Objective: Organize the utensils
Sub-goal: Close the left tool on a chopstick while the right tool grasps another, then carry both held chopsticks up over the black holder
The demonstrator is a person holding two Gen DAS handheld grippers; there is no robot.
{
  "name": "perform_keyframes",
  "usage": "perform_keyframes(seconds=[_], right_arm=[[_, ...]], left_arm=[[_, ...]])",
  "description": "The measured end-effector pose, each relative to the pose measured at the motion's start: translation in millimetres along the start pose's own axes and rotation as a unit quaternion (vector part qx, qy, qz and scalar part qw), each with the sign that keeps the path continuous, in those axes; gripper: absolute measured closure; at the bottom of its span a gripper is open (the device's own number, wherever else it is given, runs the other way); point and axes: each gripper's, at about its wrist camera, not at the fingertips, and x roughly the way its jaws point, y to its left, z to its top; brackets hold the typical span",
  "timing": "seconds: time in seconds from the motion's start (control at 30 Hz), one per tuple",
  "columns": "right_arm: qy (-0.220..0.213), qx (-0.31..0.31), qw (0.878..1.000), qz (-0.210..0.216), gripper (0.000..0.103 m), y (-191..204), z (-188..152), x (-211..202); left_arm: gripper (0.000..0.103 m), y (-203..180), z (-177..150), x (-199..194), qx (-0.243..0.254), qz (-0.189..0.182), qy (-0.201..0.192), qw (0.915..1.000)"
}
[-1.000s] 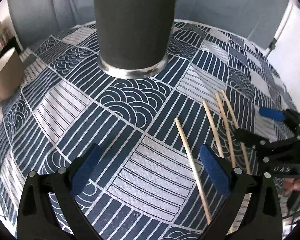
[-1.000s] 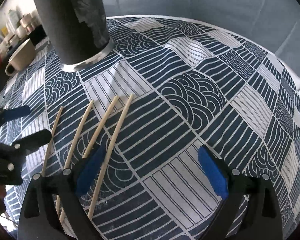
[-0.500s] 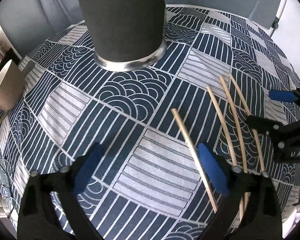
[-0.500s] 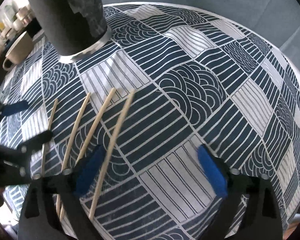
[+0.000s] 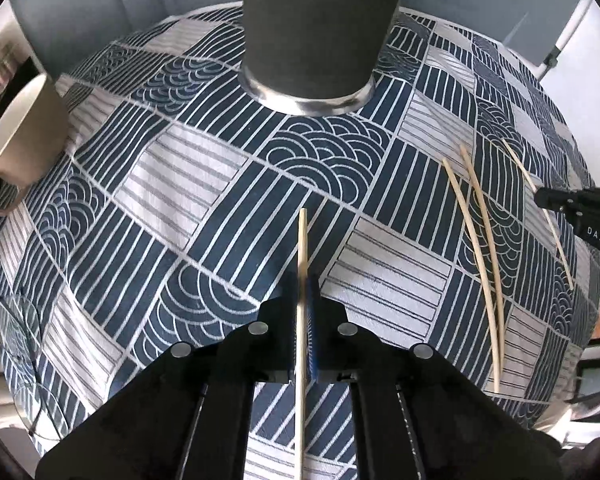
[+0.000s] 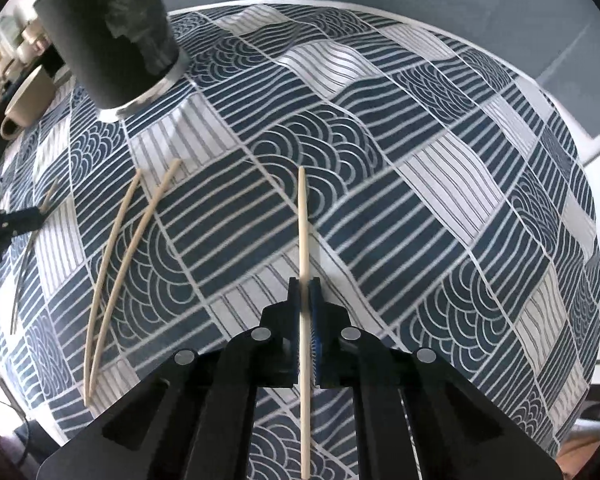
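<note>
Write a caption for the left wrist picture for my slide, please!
Left gripper shut on one chopstick, two more on the cloth, dark holder ahead.

A home dining spot is suggested: patterned tablecloth (image 5: 204, 184), mug (image 5: 24, 148) at far left, cluttered crockery shelf (image 6: 16, 40) behind.

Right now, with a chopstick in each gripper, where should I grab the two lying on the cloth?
Probably mid-length, from straight above, jaws across them. The two chopsticks lie flat on the cloth, side by side, far ends spread.
</note>
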Motion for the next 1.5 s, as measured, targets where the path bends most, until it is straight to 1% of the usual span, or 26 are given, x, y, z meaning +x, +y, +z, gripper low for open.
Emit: perform_keyframes(seconds=[0.1,0.17,0.27,0.4,0.47,0.6,0.67,0.87,1.03,1.07,1.2,1.27,1.43,1.5], right_arm=[[0.009,0.035,0.999,0.023,0.099,-11.2,-2.1,-1.4],[0.014,0.049,0.998,0.038,0.099,-16.5,-5.0,-2.7],[0.018,0.061,0.997,0.048,0.099,-22.1,-7.4,-5.9],[0.002,0.072,0.996,0.054,0.098,-29.1,-2.8,-18.3],[-0.01,0.072,0.996,0.056,0.098,-31.4,3.8,-27.8],[-0.037,0.071,0.995,0.064,0.098,-35.1,24.3,-48.6],[-0.053,0.07,0.993,0.075,0.098,-36.0,38.5,-62.7],[-0.11,0.05,0.989,0.082,0.098,-31.8,84.6,-104.8],[-0.152,0.038,0.983,0.095,0.098,-25.5,119.6,-134.3],[-0.158,0.036,0.982,0.098,0.098,-23.3,125.0,-139.3],[-0.195,0.03,0.973,0.116,0.098,-15.2,152.4,-163.8],[-0.208,0.024,0.97,0.121,0.098,-9.0,164.0,-173.0],[-0.24,0.01,0.962,0.127,0.098,5.9,194.1,-187.7],[-0.255,0.008,0.959,0.123,0.098,11.1,203.1,-190.3]], left_arm=[[0.098,11.8,1.0,-0.2,-0.036,-0.027,0.019,0.9988],[0.098,20.3,0.7,-1.3,-0.052,-0.037,0.025,0.9977],[0.098,28.9,1.8,-5.5,-0.066,-0.037,0.026,0.9968],[0.098,44.0,8.2,-14.3,-0.09,-0.028,0.026,0.9952],[0.098,49.0,13.0,-20.1,-0.086,-0.016,0.021,0.996],[0.098,60.9,31.7,-39.8,-0.083,0.002,-0.001,0.9965],[0.098,67.3,42.8,-51.2,-0.084,0.008,-0.014,0.9964],[0.098,80.8,89.0,-94.6,-0.084,0.032,-0.067,0.9938],[0.098,88.1,120.0,-129.6,-0.088,0.021,-0.113,0.9894],[0.098,87.5,127.4,-135.3,-0.089,0.023,-0.12,0.9884],[0.098,83.9,151.3,-152.4,-0.097,0.002,-0.15,0.9839],[0.098,79.7,161.9,-157.4,-0.098,-0.008,-0.16,0.9822],[0.098,69.7,185.9,-166.9,-0.088,-0.014,-0.181,0.9795],[0.098,67.0,196.9,-169.6,-0.088,-0.027,-0.191,0.9773]])
